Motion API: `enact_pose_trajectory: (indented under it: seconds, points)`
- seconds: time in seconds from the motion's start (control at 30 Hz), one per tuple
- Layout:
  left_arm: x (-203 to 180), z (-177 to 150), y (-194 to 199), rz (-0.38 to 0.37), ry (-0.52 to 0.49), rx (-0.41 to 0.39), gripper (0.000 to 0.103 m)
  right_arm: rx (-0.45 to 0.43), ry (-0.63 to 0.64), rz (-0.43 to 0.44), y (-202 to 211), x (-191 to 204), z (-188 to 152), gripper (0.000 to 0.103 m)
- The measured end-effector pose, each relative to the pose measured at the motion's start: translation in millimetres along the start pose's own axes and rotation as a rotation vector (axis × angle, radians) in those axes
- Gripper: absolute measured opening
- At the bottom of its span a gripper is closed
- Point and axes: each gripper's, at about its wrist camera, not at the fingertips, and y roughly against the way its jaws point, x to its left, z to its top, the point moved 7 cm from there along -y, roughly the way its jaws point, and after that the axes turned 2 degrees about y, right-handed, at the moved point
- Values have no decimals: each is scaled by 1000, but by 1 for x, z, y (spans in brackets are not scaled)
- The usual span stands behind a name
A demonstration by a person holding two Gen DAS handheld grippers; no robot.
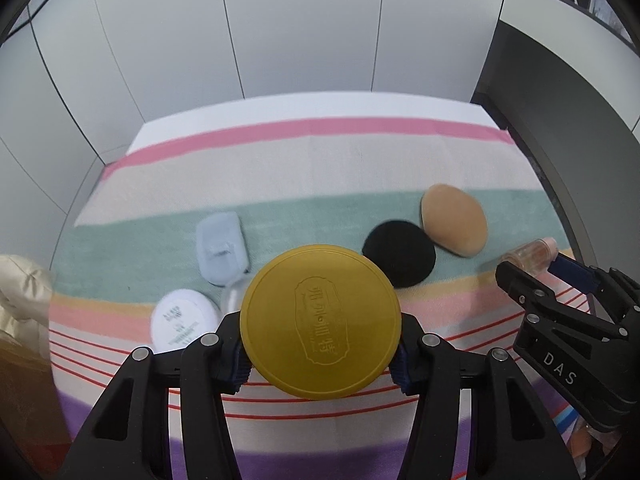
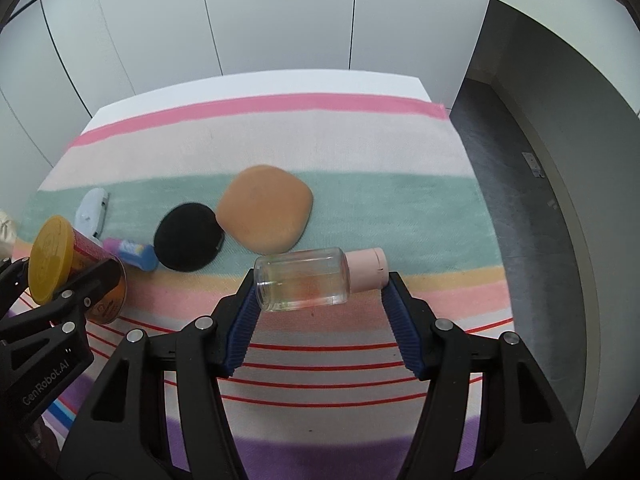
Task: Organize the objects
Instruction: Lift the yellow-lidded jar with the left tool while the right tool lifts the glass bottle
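Nearest in the left wrist view: left tool (image 1: 320,354), clamped on a yellow-lidded can (image 1: 320,320), blue pads pressing both sides of it, lid facing the camera. Seen from the right wrist view as a tilted can (image 2: 76,270) with a red and orange printed wall, raised off the striped cloth (image 2: 320,360) covering the desk.

Nearest in the right wrist view: right tool (image 2: 320,312), clamped endwise on a clear bottle with a pink cap (image 2: 320,278), one pad at the bottom, the other at the cap, bottle lying sideways.

Places relative to the black round pad (image 2: 188,236), on the green stripe: just right of it and touching its edge, a tan sponge (image 2: 266,208); just left of it, a small blue and purple tube (image 2: 132,252); further left, a pale blue item (image 2: 92,208), kind unclear. In the left wrist view, well left of the pad and nearer, a white round compact (image 1: 184,318).

Behind the desk, white wall panels (image 2: 280,12).
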Motion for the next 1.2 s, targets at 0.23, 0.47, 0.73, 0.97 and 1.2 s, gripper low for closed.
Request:
enact_pose_trajectory:
  seconds: [0.23, 0.47, 0.73, 0.97, 1.2]
  points:
    - [16, 21, 32, 11, 20, -34, 55, -36, 23, 0, 39, 6, 21, 63]
    - [31, 55, 80, 18, 12, -78, 55, -97, 59, 7, 94, 16, 57, 63]
    - [52, 91, 146, 23, 34, -139, 55, -178, 58, 34, 174, 25, 96, 63]
    - [76, 118, 198, 36, 75, -219, 55, -245, 67, 55, 232, 34, 121, 63]
    - [80, 115, 211, 55, 59, -209, 55, -250, 94, 49, 244, 40, 121, 63]
